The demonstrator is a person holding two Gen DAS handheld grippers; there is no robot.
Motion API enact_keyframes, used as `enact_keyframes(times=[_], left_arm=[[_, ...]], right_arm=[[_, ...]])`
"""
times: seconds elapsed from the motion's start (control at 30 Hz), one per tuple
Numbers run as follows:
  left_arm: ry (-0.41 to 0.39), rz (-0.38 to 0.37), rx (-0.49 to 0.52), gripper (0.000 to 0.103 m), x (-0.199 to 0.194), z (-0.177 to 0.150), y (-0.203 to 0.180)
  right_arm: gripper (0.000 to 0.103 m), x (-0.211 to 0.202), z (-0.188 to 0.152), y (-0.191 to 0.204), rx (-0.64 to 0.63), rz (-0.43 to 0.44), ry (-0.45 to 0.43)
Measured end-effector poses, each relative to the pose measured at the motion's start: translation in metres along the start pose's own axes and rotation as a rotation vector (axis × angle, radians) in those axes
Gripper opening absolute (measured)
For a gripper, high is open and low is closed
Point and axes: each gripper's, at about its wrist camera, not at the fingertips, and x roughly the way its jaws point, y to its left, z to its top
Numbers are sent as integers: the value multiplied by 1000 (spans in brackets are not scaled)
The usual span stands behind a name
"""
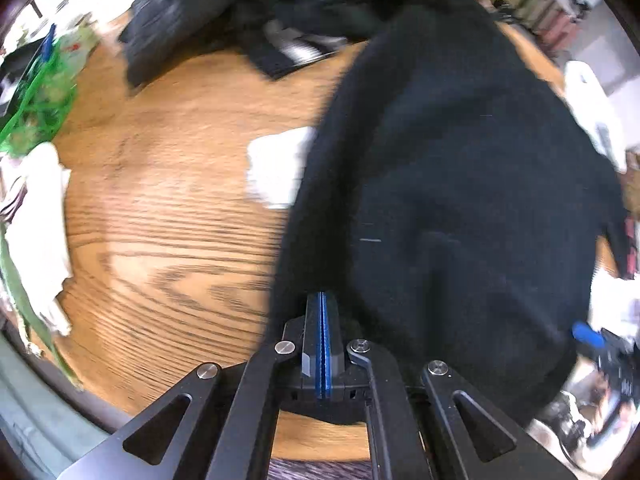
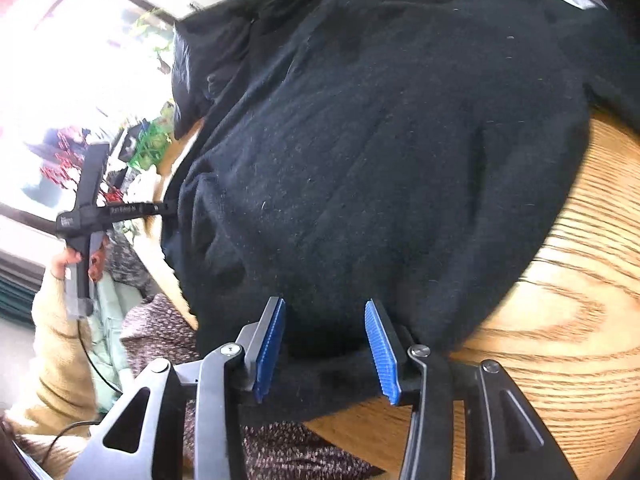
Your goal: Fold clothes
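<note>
My left gripper [image 1: 323,300], bottom centre of left wrist view, has its blue pads pressed together on the edge of the black sweater [image 1: 460,200]. Sweater fills right half of the frame, draped over the wooden table [image 1: 160,220]; white cloth [image 1: 276,168] just beside its left edge. Right gripper [image 2: 326,320] at bottom centre, pads apart w/ sweater [image 2: 380,160] hem between them, not clamped.
</note>
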Motion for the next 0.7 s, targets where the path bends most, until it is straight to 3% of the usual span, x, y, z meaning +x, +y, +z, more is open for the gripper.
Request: enact_keyframes(times=[0.1, 0.13, 0.17, 0.23, 0.3, 0.47, 0.57, 0.67, 0.7], left_arm=[[-42, -62, 70, 3, -20, -6, -29], [-53, -82, 87, 3, -24, -6, -38], [-63, -101, 101, 3, -27, -7, -47], [-63, -152, 107, 3, -26, -4, -65], [-52, -148, 106, 3, -34, -11, -64], [-22, -119, 100, 4, -59, -29, -52], [-9, -135, 127, 5, -43, -22, -62], [3, -154, 157, 19, -25, -14, -74], [4, -157, 164, 35, -22, -14, -78]], right_arm=[[57, -57, 2, -42, 88, -75, -179], [70, -80, -1, -63, 143, -132, -243], [75, -102, -3, -83, 199, -188, -306], [75, -142, -12, -125, 328, -285, -394], [75, -171, -22, -160, 448, -341, -449], [74, -207, -49, -202, 625, -359, -524], [74, -229, -64, -227, 731, -369, -569], [74, -251, -80, -252, 838, -378, -614], [74, -257, -85, -260, 871, -379, -626]])
